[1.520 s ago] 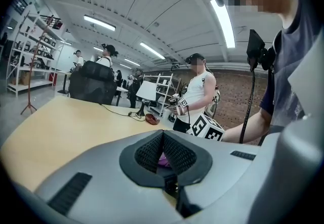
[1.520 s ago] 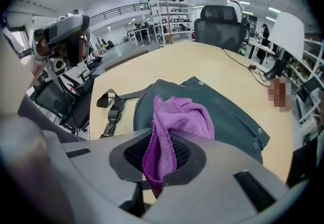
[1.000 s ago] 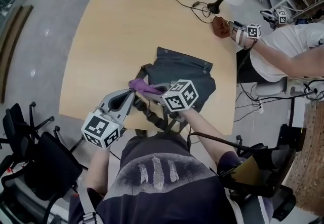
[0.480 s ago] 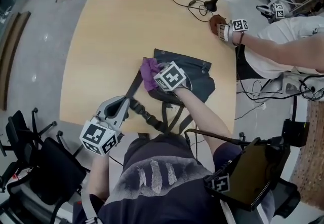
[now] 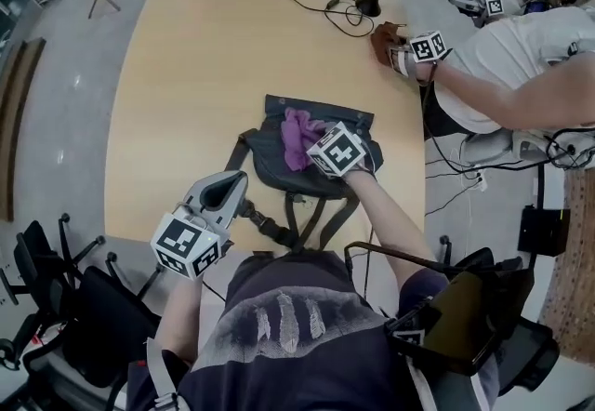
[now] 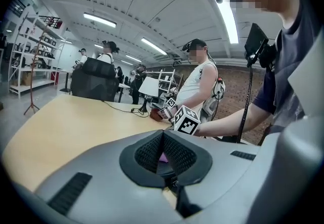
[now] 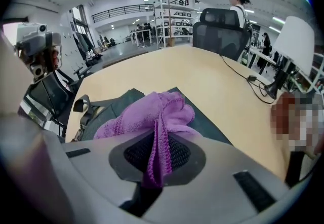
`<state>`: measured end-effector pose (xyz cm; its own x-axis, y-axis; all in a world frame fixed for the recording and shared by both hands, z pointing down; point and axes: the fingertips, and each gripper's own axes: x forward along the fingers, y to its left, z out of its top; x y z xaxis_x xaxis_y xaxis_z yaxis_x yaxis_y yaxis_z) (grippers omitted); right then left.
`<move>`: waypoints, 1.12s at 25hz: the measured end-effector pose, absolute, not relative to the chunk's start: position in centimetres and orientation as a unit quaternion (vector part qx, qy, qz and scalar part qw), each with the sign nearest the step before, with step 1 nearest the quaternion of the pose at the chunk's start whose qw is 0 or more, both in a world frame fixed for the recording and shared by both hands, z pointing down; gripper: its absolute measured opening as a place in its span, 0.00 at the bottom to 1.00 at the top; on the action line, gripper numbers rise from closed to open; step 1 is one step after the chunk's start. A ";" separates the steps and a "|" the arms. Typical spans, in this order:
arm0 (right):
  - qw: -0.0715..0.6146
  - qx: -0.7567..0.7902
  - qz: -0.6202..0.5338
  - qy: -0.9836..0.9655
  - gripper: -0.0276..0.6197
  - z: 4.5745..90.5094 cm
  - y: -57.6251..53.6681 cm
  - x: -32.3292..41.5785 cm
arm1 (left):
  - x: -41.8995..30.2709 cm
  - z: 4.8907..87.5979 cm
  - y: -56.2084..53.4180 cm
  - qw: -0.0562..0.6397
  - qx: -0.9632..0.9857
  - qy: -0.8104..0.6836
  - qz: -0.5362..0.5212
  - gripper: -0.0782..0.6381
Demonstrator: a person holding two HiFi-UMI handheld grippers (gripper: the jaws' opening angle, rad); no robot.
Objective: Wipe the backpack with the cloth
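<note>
Left gripper (image 5: 234, 186): jaws together, nothing between them, over table (image 5: 177, 65) near edge, just beside backpack strap (image 5: 270, 224); contact with strap unclear. Backpack (image 5: 270, 160): flat, mid-table, straps toward person. Purple cloth (image 5: 297, 135): on backpack's upper panel, pinched tight in right gripper (image 5: 316, 143). Likely mid-wipe. To do well: keep cloth pressed flat, even light pressure, overlapping strokes. Pin strap with left gripper if bag slides. Steer clear of buckles.
</note>
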<state>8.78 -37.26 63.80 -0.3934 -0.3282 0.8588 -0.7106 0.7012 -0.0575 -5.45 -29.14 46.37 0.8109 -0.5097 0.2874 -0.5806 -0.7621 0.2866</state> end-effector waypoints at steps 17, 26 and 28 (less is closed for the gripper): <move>0.558 0.513 0.137 -0.638 0.09 60.2 -38.3 33.7 | -4.0 47.2 -30.0 0.192 0.936 -0.273 0.109 0.12; 0.551 0.457 0.123 -0.688 0.09 64.7 -42.9 22.9 | -4.6 46.7 -29.4 0.191 0.929 -0.296 0.115 0.12; 0.539 0.437 0.151 -0.704 0.09 66.2 -42.9 19.6 | -5.8 46.3 -29.3 0.198 0.923 -0.312 0.103 0.12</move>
<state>19.62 -42.89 66.24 -0.0373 -0.4532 0.8906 -0.7779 0.5727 0.2589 -5.82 -29.35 46.35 0.7835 -0.5361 0.3142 -0.6178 -0.7263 0.3013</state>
